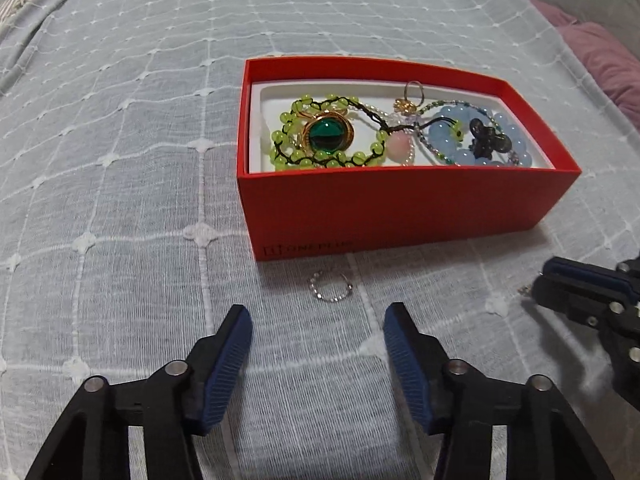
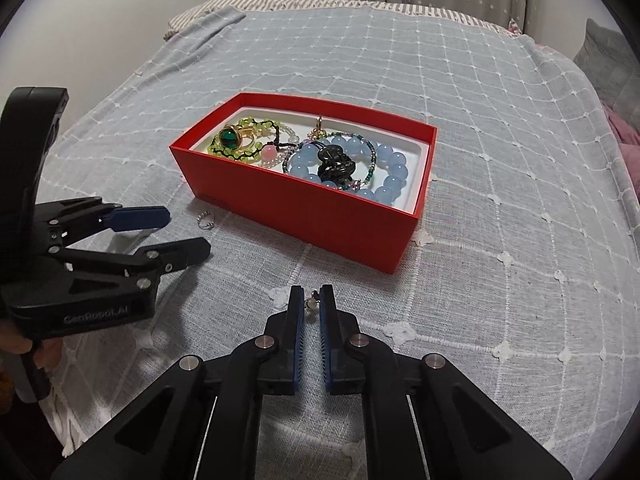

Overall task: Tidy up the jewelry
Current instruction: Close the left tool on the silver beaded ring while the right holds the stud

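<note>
A red box (image 1: 400,208) (image 2: 320,220) stands on the bed with jewelry in its white tray: a green bead bracelet (image 1: 288,148), a gold ring with a green stone (image 1: 326,134) (image 2: 230,138), a blue bead bracelet (image 1: 460,136) (image 2: 388,168) and a dark ornament (image 2: 336,164). A small silver bead ring (image 1: 331,287) (image 2: 205,218) lies on the cover in front of the box. My left gripper (image 1: 318,312) (image 2: 186,232) is open just short of it, holding nothing. My right gripper (image 2: 311,291) (image 1: 534,284) is shut on a small pale-bead earring (image 2: 311,303), lifted off the cover.
The bed cover (image 1: 120,160) is grey-blue with a white grid pattern. A striped pillow (image 2: 240,2) lies at the far end and pink bedding (image 1: 600,60) at the right edge. A hand (image 2: 24,344) holds the left gripper's handle.
</note>
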